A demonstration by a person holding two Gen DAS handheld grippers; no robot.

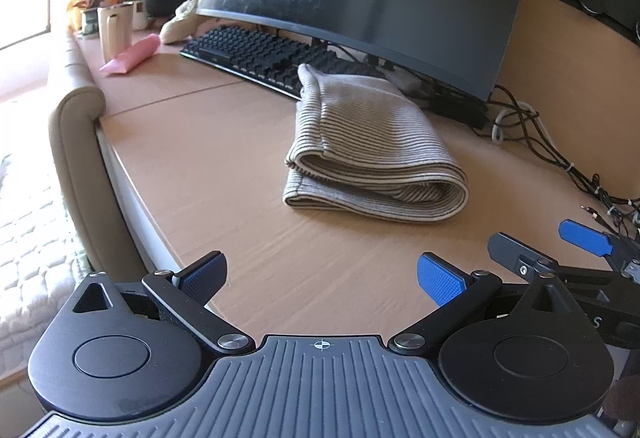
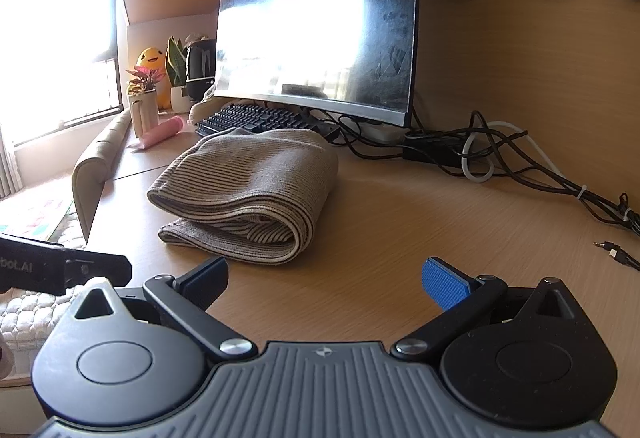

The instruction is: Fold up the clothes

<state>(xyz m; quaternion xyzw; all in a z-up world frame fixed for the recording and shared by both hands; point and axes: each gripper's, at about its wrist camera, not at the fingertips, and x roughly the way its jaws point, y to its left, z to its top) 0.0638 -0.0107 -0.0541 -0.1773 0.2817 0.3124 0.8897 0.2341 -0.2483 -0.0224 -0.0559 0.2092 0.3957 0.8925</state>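
Note:
A beige striped garment [image 1: 372, 145] lies folded in a thick bundle on the wooden desk [image 1: 224, 141], in front of the keyboard. It also shows in the right wrist view [image 2: 248, 193]. My left gripper [image 1: 322, 276] is open and empty, a short way in front of the garment. My right gripper [image 2: 324, 280] is open and empty, close to the garment's near right corner. The right gripper's fingers [image 1: 584, 238] show at the right edge of the left wrist view.
A dark monitor [image 2: 316, 25] and black keyboard [image 1: 264, 57] stand behind the garment. Tangled cables [image 2: 500, 157] lie at the back right. A mug [image 1: 114, 25], pink tube [image 1: 134, 53], plants and a speaker sit at the far left. A padded rail [image 1: 80, 157] edges the desk's left side.

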